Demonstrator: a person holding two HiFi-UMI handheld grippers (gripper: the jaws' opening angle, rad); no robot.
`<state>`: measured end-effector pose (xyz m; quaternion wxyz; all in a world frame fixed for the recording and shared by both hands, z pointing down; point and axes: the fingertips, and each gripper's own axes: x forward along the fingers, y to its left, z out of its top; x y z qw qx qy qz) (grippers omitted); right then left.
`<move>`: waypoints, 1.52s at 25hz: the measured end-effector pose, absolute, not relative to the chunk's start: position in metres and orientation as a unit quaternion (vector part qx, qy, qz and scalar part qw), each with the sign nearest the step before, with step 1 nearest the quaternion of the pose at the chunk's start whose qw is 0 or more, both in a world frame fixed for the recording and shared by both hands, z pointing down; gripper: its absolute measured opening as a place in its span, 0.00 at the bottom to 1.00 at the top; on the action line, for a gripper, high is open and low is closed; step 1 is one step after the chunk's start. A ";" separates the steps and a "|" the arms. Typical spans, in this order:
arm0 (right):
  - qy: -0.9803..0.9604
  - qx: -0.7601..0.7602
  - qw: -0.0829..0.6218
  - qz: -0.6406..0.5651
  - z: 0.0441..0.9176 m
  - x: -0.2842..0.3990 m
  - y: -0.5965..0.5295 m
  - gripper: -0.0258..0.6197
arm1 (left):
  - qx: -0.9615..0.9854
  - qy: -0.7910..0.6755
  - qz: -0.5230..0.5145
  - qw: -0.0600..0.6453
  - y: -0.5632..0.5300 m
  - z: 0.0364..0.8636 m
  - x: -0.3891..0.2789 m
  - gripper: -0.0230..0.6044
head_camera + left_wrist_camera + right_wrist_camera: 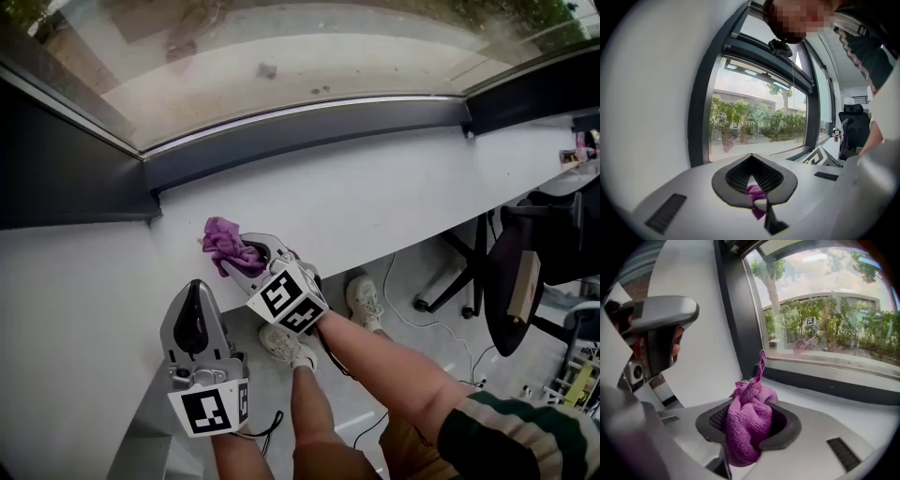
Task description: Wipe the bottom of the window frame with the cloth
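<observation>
Left gripper (195,298): jaws together and empty; the purple sliver seen past them is probably the cloth beyond. Right gripper (246,255): clamped on the bunched cloth (223,239), over the white sill (394,202). The bottom frame rail (309,136) lies ahead, running left-right, nearer the right gripper.

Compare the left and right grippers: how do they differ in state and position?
The right gripper is shut on the purple cloth; the left gripper has its jaws together on nothing. The right gripper is farther forward over the white sill, nearer the window frame; the left gripper sits back at the sill's near edge. Both point toward the window.
</observation>
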<state>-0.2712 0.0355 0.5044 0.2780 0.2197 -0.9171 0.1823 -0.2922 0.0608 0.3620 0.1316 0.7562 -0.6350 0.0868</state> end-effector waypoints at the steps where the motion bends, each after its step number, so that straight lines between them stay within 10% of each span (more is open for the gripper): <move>1: -0.919 0.225 0.266 0.184 0.493 -0.263 0.034 0.27 | 0.758 -0.634 0.085 0.127 0.059 0.356 -0.286 0.05; 22: -0.952 0.259 0.116 0.117 0.121 0.012 0.024 0.27 | 0.805 -0.581 0.093 0.074 0.041 0.075 -0.052 0.05; 38: -0.955 0.272 0.075 0.088 -0.066 0.095 0.059 0.27 | 0.822 -0.565 0.067 0.031 0.071 -0.094 -0.003 0.05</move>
